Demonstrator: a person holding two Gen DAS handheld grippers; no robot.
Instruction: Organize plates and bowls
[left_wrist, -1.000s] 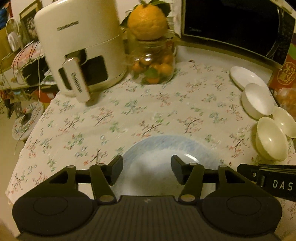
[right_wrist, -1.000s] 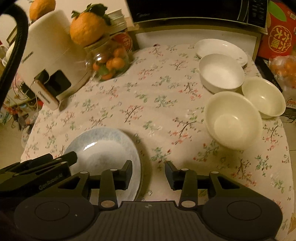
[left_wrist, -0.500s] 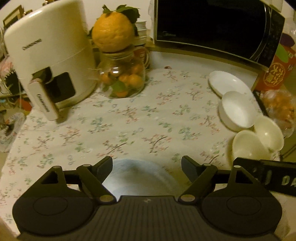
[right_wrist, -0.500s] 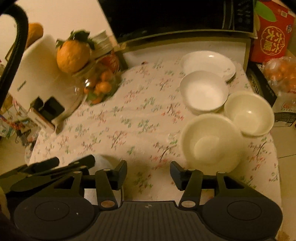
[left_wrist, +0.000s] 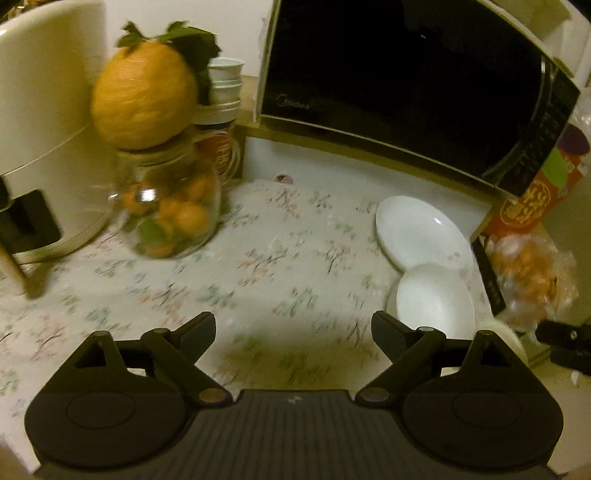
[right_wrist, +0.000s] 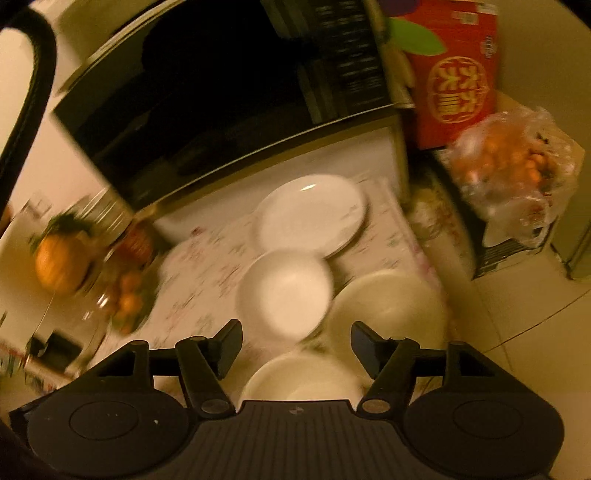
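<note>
Both grippers are swinging away from the blue plate, which is dropping out of view; the right gripper (right_wrist: 296, 341) is hovering wide open over 3 bowls (right_wrist: 284, 291), white plate (right_wrist: 312, 214) behind; left gripper (left_wrist: 293, 332) is gaping, empty; looking like bowl-stacking's next.
</note>
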